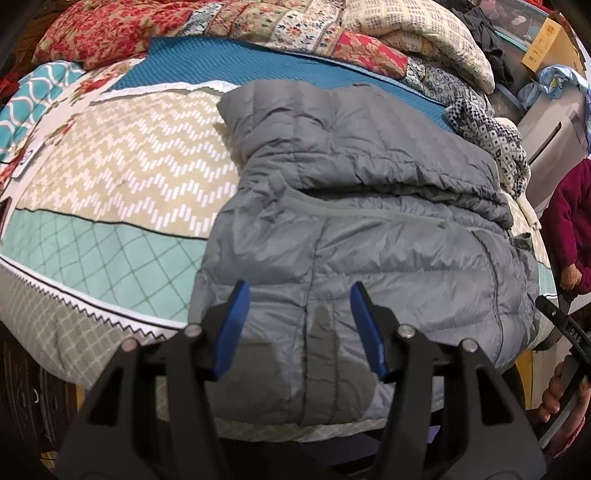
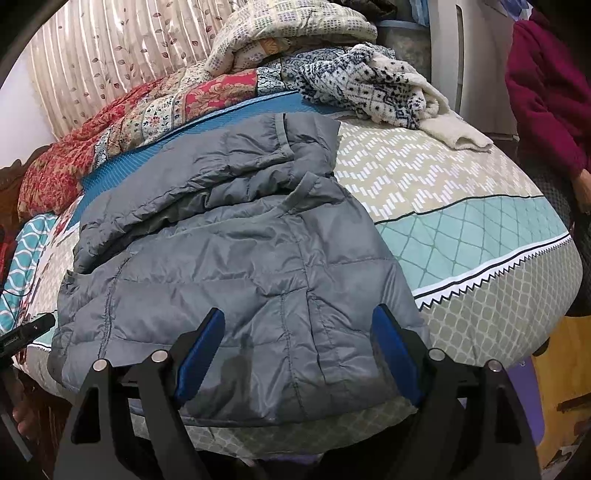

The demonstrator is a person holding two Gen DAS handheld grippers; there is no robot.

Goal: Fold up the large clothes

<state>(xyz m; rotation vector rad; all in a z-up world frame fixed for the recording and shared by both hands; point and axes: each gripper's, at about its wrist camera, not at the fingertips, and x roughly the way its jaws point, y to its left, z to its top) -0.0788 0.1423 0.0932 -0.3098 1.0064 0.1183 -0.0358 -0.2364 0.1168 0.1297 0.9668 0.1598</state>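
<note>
A grey quilted puffer jacket [image 1: 369,229] lies folded on the patterned bed cover [image 1: 122,173], its near hem by the bed's front edge. In the right wrist view the same jacket [image 2: 229,251] shows a folded part lying across its far half. My left gripper [image 1: 299,291] hovers open above the jacket's near hem, blue pads apart, nothing between them. My right gripper [image 2: 299,314] is also open and wider, above the near hem, holding nothing. The right gripper's handle [image 1: 565,332] and the hand on it appear at the left wrist view's right edge.
Piled quilts [image 1: 229,26] and a navy-and-white knit [image 2: 369,88] lie along the bed's far side. A blue mat [image 1: 184,62] lies under the jacket's far end. A person in a maroon sleeve [image 2: 543,92] stands at the right. A striped curtain [image 2: 110,55] hangs behind.
</note>
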